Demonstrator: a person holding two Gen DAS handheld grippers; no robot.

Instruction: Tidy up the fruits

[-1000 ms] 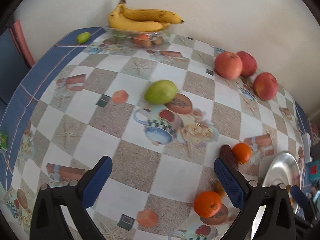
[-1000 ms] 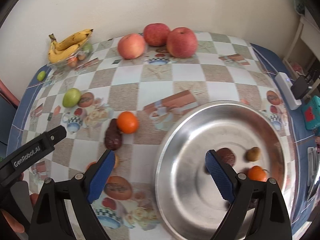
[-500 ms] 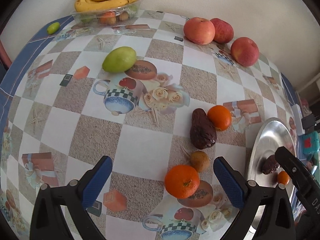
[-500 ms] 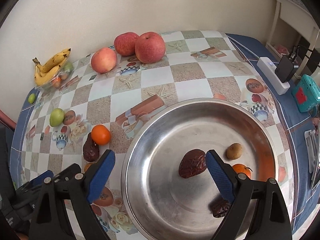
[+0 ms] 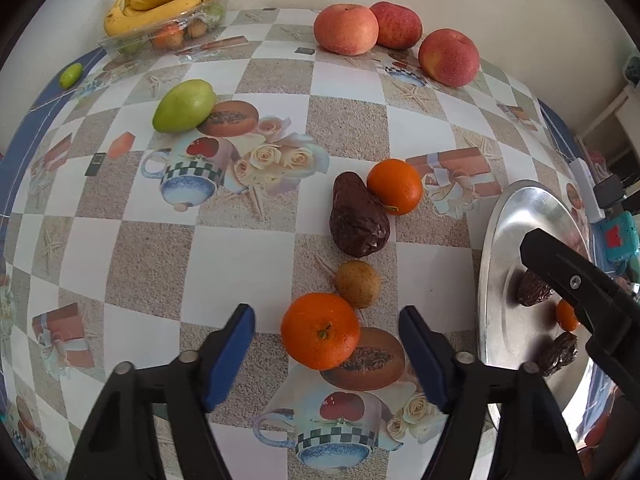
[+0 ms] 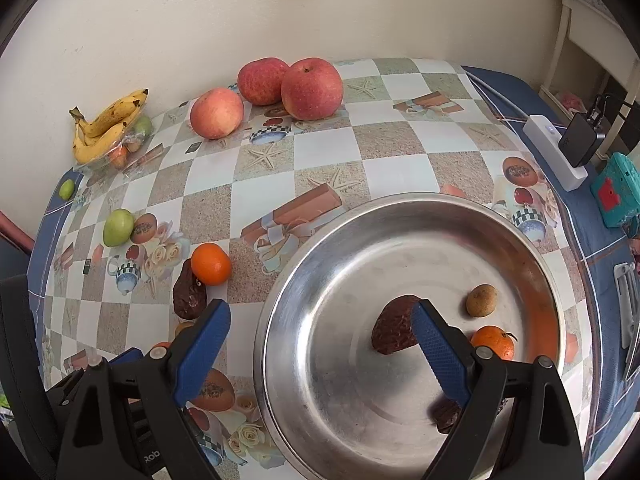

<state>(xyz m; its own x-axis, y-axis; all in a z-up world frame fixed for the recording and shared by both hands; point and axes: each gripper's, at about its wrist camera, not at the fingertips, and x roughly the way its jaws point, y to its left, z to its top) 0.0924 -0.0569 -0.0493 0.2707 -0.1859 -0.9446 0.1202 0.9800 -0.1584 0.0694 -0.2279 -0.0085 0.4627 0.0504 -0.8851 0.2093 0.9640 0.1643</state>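
The left gripper (image 5: 326, 354) points steeply down at a mandarin (image 5: 320, 330) on the table (image 5: 248, 256). Its jaws are closing with the mandarin between them, but the blue pads (image 5: 228, 356) stand clear of the peel on both sides. The mandarin sits stem end up, facing the camera, and is round with no clear long axis. Just beyond it, touching or nearly so, lies a small brown fruit (image 5: 357, 283). Past that, a dark wrinkled date (image 5: 358, 220) lies with its narrow end pointing away toward the wall, and a second mandarin (image 5: 395, 186) rests against it.

The right gripper (image 6: 320, 344) hangs over a steel pan (image 6: 360, 412), jaws wide and holding nothing. The pan holds a date (image 6: 394, 330), another at the near rim (image 6: 446, 416), a brown fruit (image 6: 482, 300) and a mandarin (image 6: 492, 342).

The table wears a checked oilcloth printed with cups, roses and starfish, with a blue border. Along the pale wall (image 6: 280, 12) sit three apples (image 6: 312, 88) and bananas (image 5: 168, 0) atop a clear tray. A green fruit (image 5: 184, 106) lies nearer the middle, a small lime-green one (image 5: 71, 75) on the border. At the right edge lies a white power strip (image 6: 554, 152).
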